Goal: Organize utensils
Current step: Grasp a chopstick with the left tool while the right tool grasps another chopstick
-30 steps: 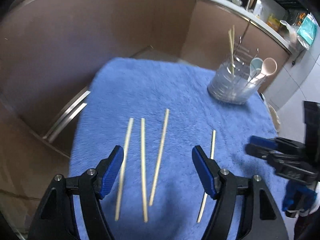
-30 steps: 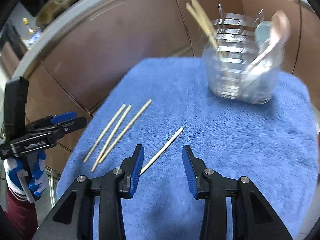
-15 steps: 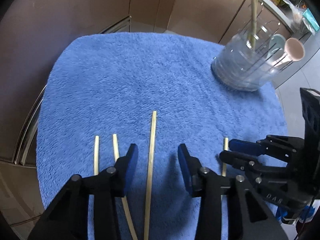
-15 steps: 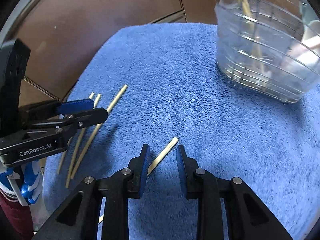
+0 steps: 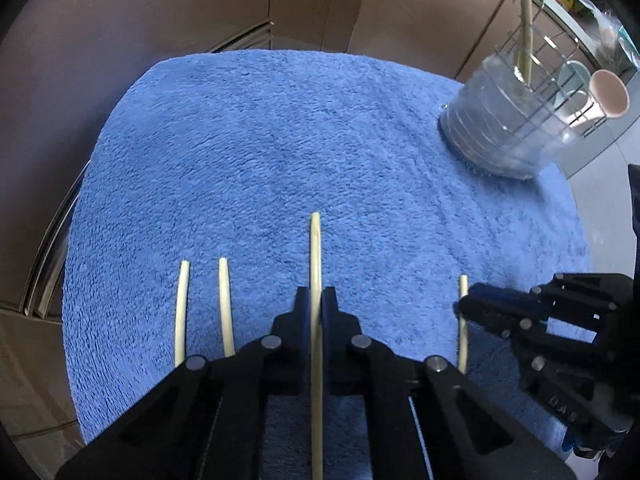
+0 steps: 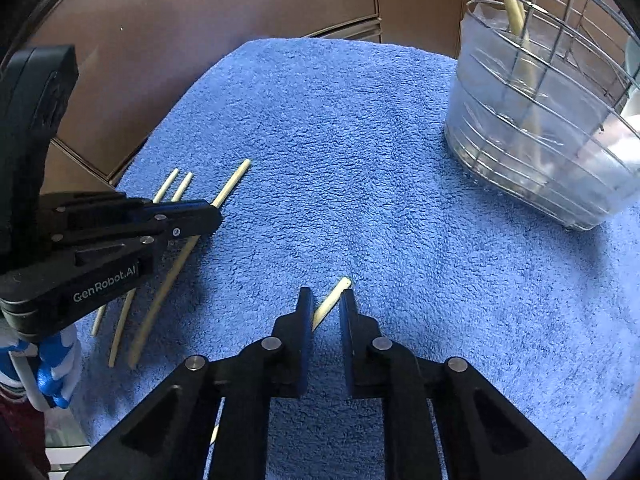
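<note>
Several pale wooden chopsticks lie on a blue towel (image 5: 320,140). My left gripper (image 5: 316,300) is shut on one chopstick (image 5: 315,248), low on the towel; it also shows in the right wrist view (image 6: 234,184). Two loose chopsticks (image 5: 182,308) lie just to its left. My right gripper (image 6: 325,300) is narrowly open, its jaws on either side of another chopstick (image 6: 334,300) that lies slanted between them on the towel. The right gripper shows in the left wrist view (image 5: 520,312).
A clear utensil holder with a wire rack (image 5: 500,128) stands at the towel's far right, holding upright chopsticks (image 5: 526,20) and spoons (image 5: 608,94). It shows close in the right wrist view (image 6: 540,128). Brown cabinet fronts (image 5: 200,8) lie beyond the towel's edges.
Both grippers have dropped lower to the towel. The left jaws closed on the middle chopstick. The right jaws narrowed around the single chopstick.
</note>
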Demonstrator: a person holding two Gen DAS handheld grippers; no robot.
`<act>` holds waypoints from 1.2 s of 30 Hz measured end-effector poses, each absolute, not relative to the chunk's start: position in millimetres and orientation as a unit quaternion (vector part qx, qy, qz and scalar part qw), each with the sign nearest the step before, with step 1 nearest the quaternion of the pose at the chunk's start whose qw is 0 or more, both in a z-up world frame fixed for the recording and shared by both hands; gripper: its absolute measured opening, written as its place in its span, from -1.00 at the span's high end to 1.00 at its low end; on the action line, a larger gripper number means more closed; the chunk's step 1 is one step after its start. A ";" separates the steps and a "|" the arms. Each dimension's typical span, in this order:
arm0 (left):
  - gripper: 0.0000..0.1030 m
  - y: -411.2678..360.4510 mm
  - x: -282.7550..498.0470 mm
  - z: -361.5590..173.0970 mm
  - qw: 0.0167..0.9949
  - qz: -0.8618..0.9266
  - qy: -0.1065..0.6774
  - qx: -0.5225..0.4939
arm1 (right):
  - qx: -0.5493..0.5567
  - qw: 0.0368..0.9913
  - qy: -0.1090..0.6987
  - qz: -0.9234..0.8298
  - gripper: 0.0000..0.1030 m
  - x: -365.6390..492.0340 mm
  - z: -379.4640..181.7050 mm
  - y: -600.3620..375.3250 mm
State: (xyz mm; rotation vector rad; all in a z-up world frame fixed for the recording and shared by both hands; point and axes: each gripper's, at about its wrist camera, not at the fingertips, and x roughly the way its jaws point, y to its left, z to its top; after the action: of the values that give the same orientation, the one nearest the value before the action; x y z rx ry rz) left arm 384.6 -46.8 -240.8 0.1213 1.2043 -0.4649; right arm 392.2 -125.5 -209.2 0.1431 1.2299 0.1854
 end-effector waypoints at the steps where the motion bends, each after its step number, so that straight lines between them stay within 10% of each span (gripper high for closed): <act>1: 0.90 -44.5 380.1 -238.0 0.802 -0.214 0.554 0.055 | 0.069 0.812 0.573 0.089 1.00 390.1 -207.3 -127.0; 22: 0.90 -26.8 340.2 -203.1 0.834 -0.213 0.509 0.010 | 0.084 0.802 0.587 0.073 0.57 396.2 -212.1 -129.4; 36: 0.90 -16.1 297.2 -170.6 0.867 -0.204 0.455 0.011 | 0.092 0.813 0.570 0.076 0.90 378.4 -207.3 -128.9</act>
State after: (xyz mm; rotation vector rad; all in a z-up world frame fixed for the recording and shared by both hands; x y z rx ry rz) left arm 297.2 -16.1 -170.6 0.0233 0.9521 -0.4266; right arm 378.4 -128.9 -207.3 0.1960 1.2177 0.1630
